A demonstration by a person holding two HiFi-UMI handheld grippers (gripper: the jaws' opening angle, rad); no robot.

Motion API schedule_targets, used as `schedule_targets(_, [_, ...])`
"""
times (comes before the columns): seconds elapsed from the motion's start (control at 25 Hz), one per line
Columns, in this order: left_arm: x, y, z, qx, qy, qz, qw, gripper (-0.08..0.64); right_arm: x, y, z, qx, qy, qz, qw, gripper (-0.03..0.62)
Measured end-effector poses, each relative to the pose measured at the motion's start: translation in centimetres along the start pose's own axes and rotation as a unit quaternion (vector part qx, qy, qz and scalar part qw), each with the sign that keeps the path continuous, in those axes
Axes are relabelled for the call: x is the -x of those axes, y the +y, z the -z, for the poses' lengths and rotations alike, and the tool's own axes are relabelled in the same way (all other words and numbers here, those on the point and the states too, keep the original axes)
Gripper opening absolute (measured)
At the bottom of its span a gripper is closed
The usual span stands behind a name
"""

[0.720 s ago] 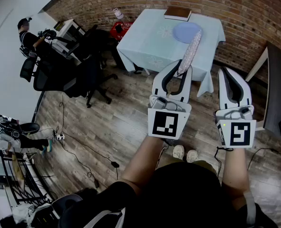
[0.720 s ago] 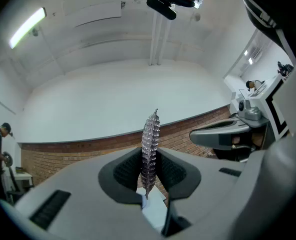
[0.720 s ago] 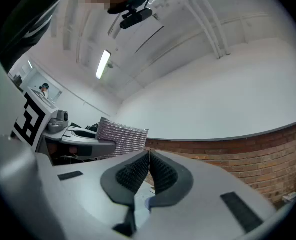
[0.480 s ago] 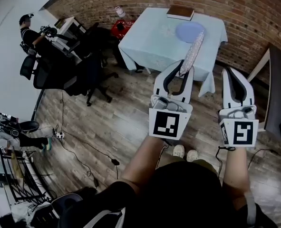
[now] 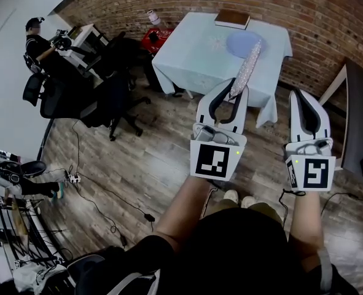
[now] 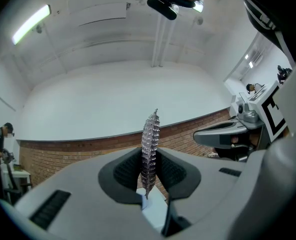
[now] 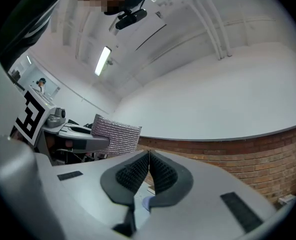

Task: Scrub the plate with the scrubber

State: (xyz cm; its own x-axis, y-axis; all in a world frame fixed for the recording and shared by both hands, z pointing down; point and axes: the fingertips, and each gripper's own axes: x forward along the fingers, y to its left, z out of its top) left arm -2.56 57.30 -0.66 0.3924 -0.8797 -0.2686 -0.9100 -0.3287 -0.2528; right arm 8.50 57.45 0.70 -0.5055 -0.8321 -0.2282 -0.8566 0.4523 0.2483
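Note:
In the head view my left gripper (image 5: 233,93) is held over the wood floor, shut on the lower end of a silver, ridged scrubber (image 5: 246,63) that sticks up toward the table. The left gripper view has the scrubber (image 6: 149,146) clamped upright between the dark pads of the left gripper (image 6: 149,173). A light blue plate (image 5: 241,42) lies on the table with the pale blue cloth (image 5: 196,57), beyond both grippers. My right gripper (image 5: 302,95) hangs to the right of the table, shut on nothing. In the right gripper view the right gripper (image 7: 149,171) has its pads pressed together, and the scrubber (image 7: 116,134) shows at the left.
A brown book (image 5: 232,18) lies at the table's far edge. A red box (image 5: 154,39) and a white bottle (image 5: 152,17) stand left of the table. Black office chairs (image 5: 104,97) and a seated person (image 5: 37,42) fill the left. A dark tabletop (image 5: 359,121) is at right. Cables (image 5: 107,195) cross the floor.
Both grippers have stayed almost in place, with the scrubber still held. The view has shifted slightly, so the table sits marginally farther off.

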Motion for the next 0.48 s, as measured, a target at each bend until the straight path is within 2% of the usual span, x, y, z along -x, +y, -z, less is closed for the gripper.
schedule_targets(0.48, [1.3,3.0,0.6,0.016,-0.003,0.007,0.9998,0.078,-0.9,1.2,0.4,-0.005,0.01,0.024,1.0,0.037])
